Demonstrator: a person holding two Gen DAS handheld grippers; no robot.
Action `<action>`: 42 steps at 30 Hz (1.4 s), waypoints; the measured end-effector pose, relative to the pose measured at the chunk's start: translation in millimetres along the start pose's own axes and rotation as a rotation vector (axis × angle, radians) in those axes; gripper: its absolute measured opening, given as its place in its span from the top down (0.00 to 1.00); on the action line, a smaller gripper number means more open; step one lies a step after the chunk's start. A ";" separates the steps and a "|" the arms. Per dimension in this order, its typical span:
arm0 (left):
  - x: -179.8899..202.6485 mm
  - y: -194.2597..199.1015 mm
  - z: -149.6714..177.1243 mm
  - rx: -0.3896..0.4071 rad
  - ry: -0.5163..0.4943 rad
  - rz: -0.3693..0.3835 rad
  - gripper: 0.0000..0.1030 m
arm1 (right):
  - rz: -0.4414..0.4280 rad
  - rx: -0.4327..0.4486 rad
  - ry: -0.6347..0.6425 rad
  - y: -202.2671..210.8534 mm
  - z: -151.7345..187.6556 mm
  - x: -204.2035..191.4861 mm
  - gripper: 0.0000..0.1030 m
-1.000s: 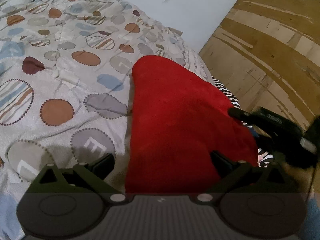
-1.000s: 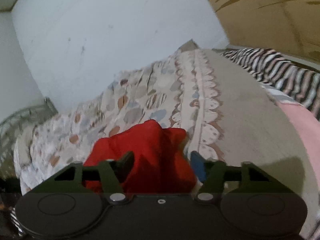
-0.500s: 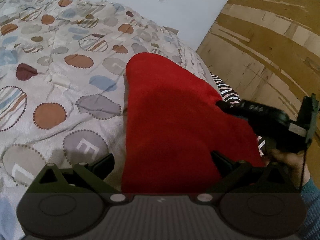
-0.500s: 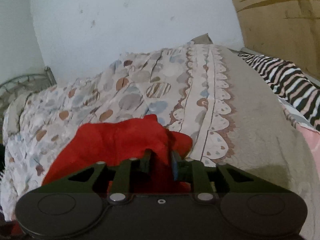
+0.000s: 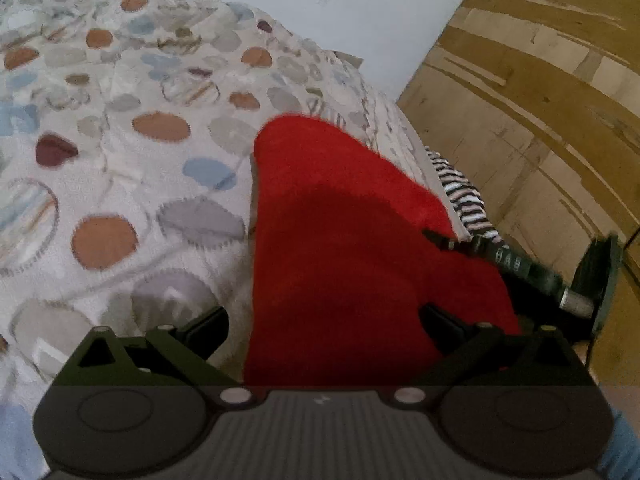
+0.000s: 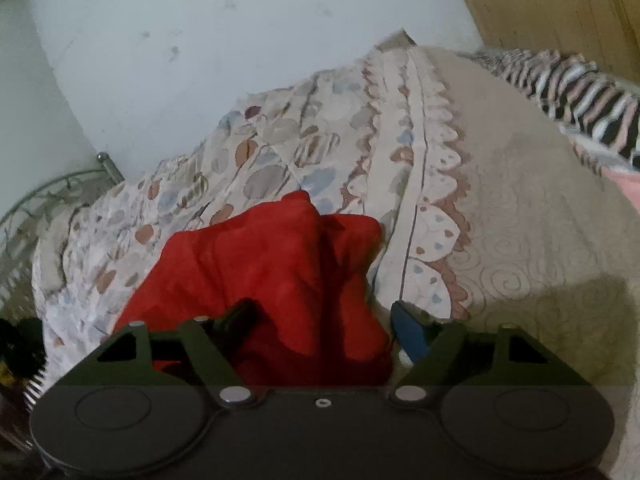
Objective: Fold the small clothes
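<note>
A small red cloth (image 5: 340, 240) lies on the patterned bedspread (image 5: 120, 160), smooth in the left wrist view and bunched into folds in the right wrist view (image 6: 280, 264). My left gripper (image 5: 324, 324) is open, its jaws wide apart over the cloth's near end. My right gripper (image 6: 324, 316) is open, with the cloth's near edge between its fingers; it also shows in the left wrist view (image 5: 512, 264) at the cloth's right edge.
A zebra-striped fabric (image 6: 580, 88) and a pink piece (image 6: 628, 188) lie at the bed's right side. A wooden panel (image 5: 540, 100) stands to the right, a pale wall (image 6: 240, 40) behind. A metal bed frame (image 6: 52, 196) is at the left.
My right gripper was open, shut on the red cloth half a second ago, and has opened again. The left gripper has stayed open over the cloth.
</note>
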State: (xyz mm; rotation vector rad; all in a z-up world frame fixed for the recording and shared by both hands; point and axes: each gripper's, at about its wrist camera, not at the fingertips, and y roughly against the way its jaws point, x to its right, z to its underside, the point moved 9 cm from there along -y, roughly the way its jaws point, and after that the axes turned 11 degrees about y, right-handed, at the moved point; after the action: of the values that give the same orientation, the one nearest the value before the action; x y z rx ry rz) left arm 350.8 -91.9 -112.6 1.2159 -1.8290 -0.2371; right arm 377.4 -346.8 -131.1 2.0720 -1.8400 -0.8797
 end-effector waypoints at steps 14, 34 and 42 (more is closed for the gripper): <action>9.9 -21.3 7.0 -0.075 -0.019 0.041 0.00 | -0.020 0.048 0.008 0.0 7.1 3.2 0.26; 4.8 -25.2 12.6 -0.077 0.013 0.059 0.00 | -0.021 0.088 0.001 1.2 9.8 4.1 0.24; 4.2 -26.1 13.2 -0.076 0.015 0.064 0.00 | -0.022 0.098 -0.001 1.8 11.2 4.3 0.24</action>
State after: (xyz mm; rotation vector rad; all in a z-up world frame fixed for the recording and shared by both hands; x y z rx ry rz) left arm 357.1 -112.2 -133.1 1.1025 -1.8263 -0.2584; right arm 369.7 -348.8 -140.2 2.1537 -1.9006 -0.8103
